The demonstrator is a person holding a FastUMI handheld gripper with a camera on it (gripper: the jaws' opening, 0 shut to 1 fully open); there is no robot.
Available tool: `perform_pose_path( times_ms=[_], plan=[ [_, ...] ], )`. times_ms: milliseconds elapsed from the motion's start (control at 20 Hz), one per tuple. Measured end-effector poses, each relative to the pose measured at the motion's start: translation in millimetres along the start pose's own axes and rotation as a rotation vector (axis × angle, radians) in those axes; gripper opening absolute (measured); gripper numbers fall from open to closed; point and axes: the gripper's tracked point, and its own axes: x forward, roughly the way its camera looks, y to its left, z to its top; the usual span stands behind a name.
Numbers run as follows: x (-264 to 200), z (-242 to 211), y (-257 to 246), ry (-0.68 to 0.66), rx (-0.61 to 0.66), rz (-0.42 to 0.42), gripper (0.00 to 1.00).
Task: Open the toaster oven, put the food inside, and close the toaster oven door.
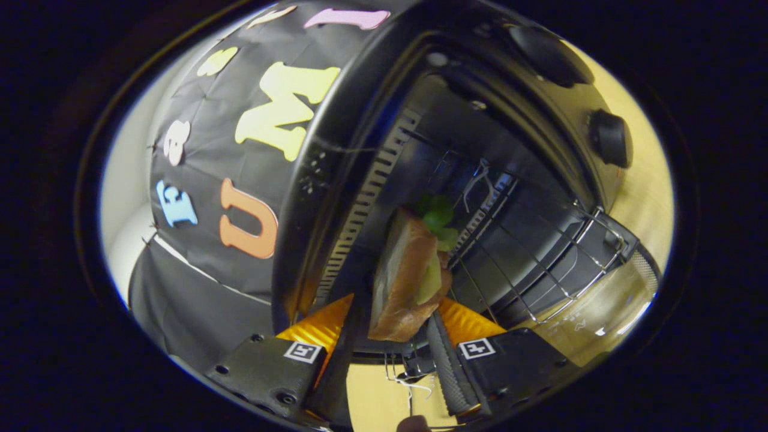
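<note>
Black booth cloth formed the backdrop, with a pale wooden counter (642, 180) showing beyond the appliance and again beneath the tongs. Item one: toaster oven (336, 150), black-bodied, standing on the counter, viewed at a steep tilt; door (606, 306) already dropped open, its glass lying out flat toward the counter's near side. Two round control knobs (609, 138) sat on the front panel beside the cavity. Item two: wire rack (540, 264), chromed, drawn partly out of the cavity so that its front rail stood over the lowered door. Item three: sandwich (408, 276), browned bread with a pale filling and green lettuce at its far end, held on edge and pinched between the tongs, its leading end at the mouth of the oven, alongside the rack's near edge; whether it touched the wire could not be told. Item four: gripper (399, 327), both fingers pressed against the sandwich's bread faces, one to each side. Step judged in hand: second of three, placing the food, the opening being complete. Next move would likely call for carrying the sandwich further over the rack, lowering it until the wire bore it, and spreading the fingers to release without dragging the bread; rack then needed sliding in before the door could be shut.
</note>
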Motion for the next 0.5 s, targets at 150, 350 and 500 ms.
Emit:
perform_pose_path(
  times_ms=[150,350,500],
  plan=[
    [-4.9,-10.6,1.0,0.054,-0.083,-0.048,0.76],
    [-9.2,-21.0,1.5,0.155,-0.248,-0.151,0.82],
    [-15.2,-28.6,-7.0,0.237,-0.386,-0.252,0.82]
  ],
)
